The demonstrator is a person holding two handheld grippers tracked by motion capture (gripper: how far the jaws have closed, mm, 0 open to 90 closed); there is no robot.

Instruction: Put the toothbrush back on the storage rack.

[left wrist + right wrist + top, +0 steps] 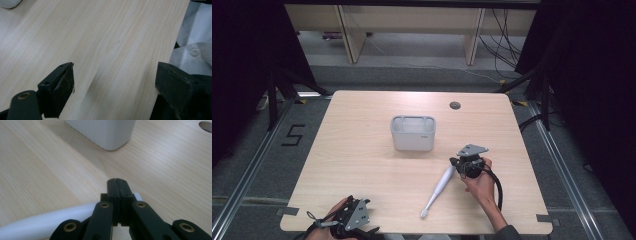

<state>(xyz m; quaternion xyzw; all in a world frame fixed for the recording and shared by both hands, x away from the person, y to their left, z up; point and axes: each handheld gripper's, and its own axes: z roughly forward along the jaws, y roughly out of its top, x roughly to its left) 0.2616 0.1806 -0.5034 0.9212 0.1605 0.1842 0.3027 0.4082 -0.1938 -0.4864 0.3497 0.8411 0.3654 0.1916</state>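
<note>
Right gripper [458, 165], jaws pressed together and holding nothing, sits over the toothbrush [439, 186] handle just before the bin [412, 133], seemingly nudging it; left gripper [113, 85] rests wide.

A pale wooden table [362, 150] carries a grey-white caddy [413, 133] near its middle and, toward the near right, what looks like an electric toothbrush [439, 190] lying flat.

From my right gripper view, the right tongs [117, 181] cover the middle of the white toothbrush [37, 223], and the frame's top edge cuts off the white container [105, 132]. In my high view, the bottom edge crops the left tongs [349, 227].
</note>
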